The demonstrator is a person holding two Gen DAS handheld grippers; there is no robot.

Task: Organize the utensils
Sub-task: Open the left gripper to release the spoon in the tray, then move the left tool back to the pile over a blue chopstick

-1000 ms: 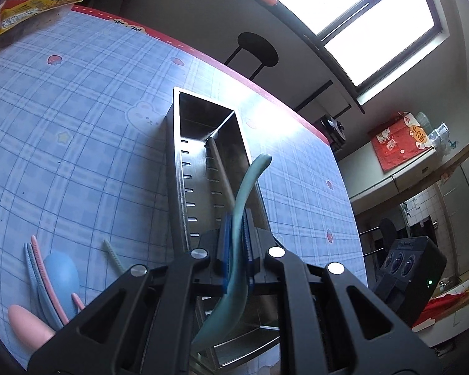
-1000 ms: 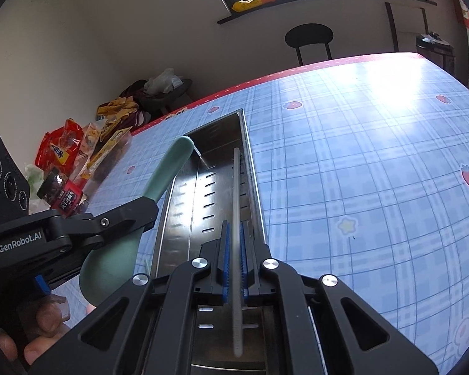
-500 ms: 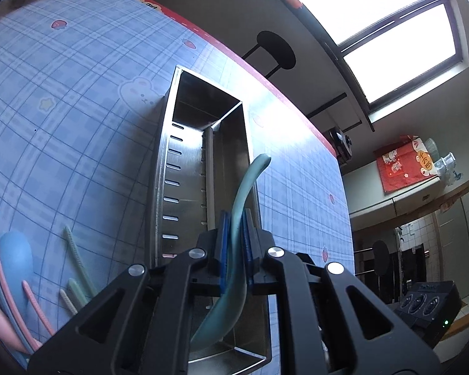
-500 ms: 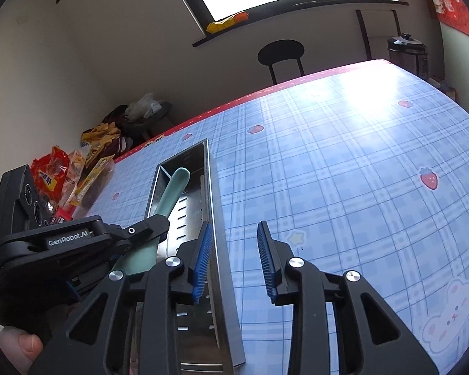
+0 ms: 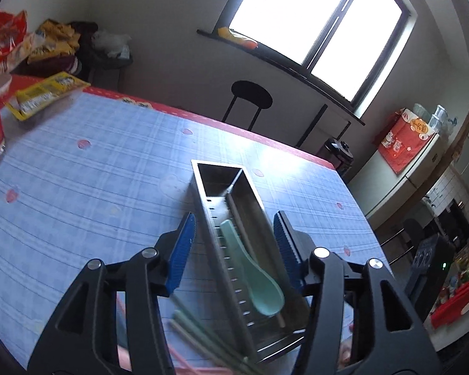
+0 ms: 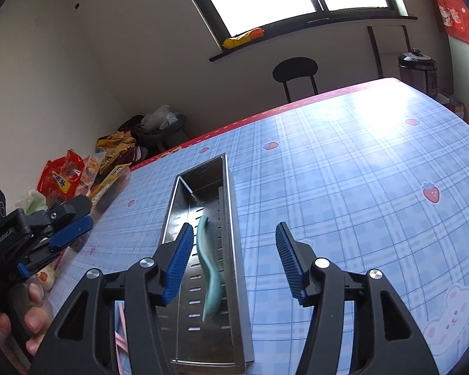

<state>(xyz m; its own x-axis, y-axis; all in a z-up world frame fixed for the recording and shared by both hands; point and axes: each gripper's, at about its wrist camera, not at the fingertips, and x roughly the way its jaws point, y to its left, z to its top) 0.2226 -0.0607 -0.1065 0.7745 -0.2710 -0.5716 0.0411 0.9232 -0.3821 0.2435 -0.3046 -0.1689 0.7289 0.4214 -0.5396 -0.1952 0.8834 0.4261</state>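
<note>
Teal spoon (image 5: 255, 276) lying inside steel tray (image 5: 216, 168).

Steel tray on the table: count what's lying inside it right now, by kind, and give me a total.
Inside the steel tray:
Green spoon: 1
Chopstick: 1
Total: 2

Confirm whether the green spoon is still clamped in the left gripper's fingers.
No: the green spoon lies loose inside the metal tray, and the left gripper is opening with nothing pressed between its fingers.
</note>
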